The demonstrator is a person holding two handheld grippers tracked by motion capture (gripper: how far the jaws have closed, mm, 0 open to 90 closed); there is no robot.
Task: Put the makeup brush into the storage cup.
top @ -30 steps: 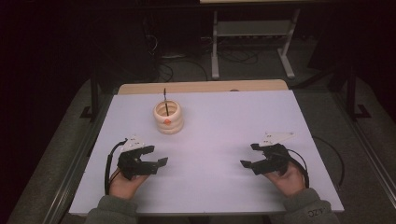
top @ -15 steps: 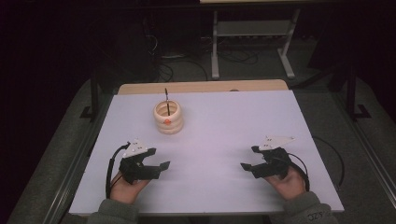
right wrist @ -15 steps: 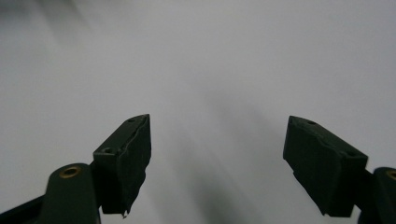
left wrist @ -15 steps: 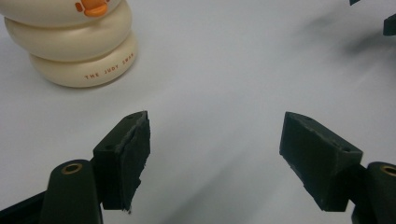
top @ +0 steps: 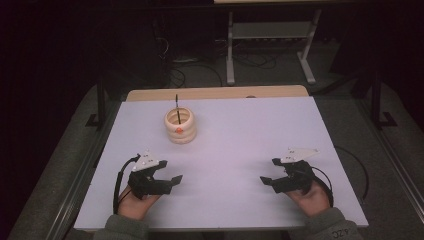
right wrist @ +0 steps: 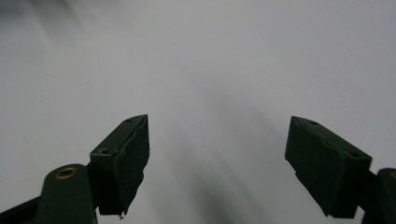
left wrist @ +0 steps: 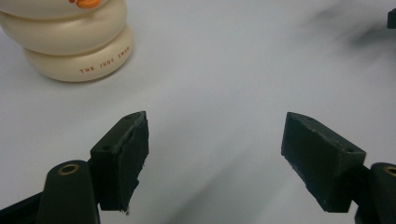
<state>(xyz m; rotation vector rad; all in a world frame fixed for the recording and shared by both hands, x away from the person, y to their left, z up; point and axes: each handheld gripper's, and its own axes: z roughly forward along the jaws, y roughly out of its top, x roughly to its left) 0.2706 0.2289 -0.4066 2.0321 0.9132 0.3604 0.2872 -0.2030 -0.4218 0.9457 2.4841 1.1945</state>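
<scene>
high view has the white table (top: pixel 240 150) nearly bare, the cream ribbed holder (top: pixel 180 126) standing upright toward its far left with a thin black stick (top: pixel 177 106) rising from it, and both hands resting near the front edge, well apart from it. the left gripper (top: pixel 170 181) is the nearer one, jaws spread wide and empty, so i'd say it should make the reach, coming in level and square so the holder doesn't tip. the right gripper (top: pixel 269 179) is likewise spread with nothing in it.

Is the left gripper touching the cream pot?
Apart. The high view shows bare white table between the left gripper and the cream pot.
</scene>
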